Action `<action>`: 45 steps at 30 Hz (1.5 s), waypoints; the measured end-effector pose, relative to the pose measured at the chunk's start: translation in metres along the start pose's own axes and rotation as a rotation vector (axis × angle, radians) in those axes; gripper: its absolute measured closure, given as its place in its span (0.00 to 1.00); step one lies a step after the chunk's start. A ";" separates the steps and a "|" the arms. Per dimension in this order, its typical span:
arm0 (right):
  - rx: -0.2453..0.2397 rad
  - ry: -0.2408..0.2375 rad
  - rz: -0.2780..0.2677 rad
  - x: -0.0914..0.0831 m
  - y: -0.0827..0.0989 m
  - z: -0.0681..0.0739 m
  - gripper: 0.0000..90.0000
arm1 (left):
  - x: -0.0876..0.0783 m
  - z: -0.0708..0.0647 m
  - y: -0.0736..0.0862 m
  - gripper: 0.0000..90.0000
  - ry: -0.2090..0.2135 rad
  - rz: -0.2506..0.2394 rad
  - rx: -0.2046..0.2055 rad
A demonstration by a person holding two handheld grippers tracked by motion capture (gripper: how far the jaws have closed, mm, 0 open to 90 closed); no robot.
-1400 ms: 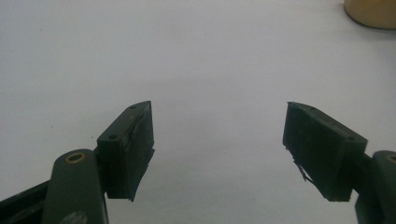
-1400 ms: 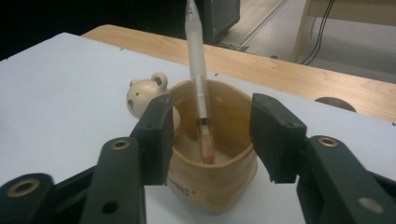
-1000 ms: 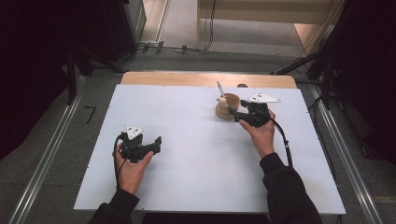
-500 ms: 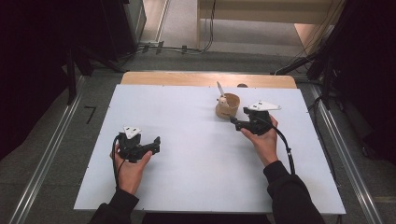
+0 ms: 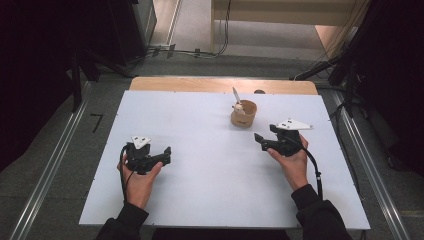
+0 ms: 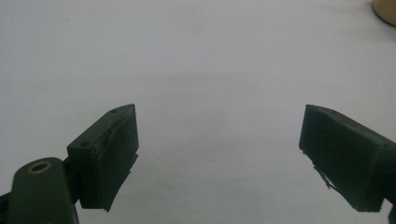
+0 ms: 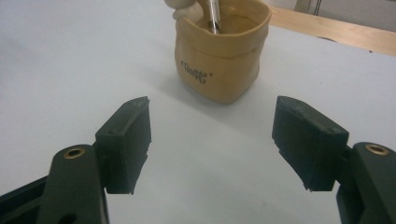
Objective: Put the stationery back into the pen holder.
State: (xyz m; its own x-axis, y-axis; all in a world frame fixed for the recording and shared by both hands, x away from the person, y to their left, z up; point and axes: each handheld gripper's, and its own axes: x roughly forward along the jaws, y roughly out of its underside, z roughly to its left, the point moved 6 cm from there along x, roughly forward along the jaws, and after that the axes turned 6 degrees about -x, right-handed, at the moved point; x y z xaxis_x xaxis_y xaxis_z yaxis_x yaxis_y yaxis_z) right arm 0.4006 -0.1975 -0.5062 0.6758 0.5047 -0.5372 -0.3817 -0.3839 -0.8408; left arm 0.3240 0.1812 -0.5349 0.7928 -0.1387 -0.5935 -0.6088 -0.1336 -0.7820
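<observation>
A tan soft cup [image 5: 243,114] stands on the white tabletop [image 5: 210,195], right of centre toward the back. A pen [image 5: 235,95] and a small pale figure lean out of it. My right gripper [image 5: 260,140] hovers a short way in front and right of the cup, apart from it. Its jaws have just been opening and stand open with nothing between them. In the right gripper view the cup [image 7: 219,56] sits just beyond the right gripper [image 7: 212,114]. My left gripper [image 5: 167,152] is at the near left; its jaws have also just been opening and are empty. The left gripper [image 6: 219,123] faces bare table, with the cup [image 6: 385,9] in the far corner.
A wooden strip [image 5: 200,84] runs along the table's back edge. Metal rails [image 5: 55,165] flank both sides of the table on the floor, and cables lie on the floor behind it. Black cables trail from both grippers along the person's sleeves.
The right gripper has drawn back from the cup toward the near right, and its jaws have spread. The cup and pen stay put. The left hand has kept its place.
</observation>
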 end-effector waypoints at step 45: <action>0.089 0.122 0.041 -0.077 0.074 -0.038 0.30 | -0.012 0.018 0.011 0.14 0.000 -0.005 -0.024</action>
State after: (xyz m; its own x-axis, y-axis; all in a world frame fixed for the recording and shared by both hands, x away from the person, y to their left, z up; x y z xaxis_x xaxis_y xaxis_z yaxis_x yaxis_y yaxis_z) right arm 0.3438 -0.2941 -0.5243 0.7282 0.3903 -0.5633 -0.4609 -0.3295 -0.8240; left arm 0.3079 0.1989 -0.5396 0.7959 -0.1380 -0.5895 -0.6052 -0.1580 -0.7802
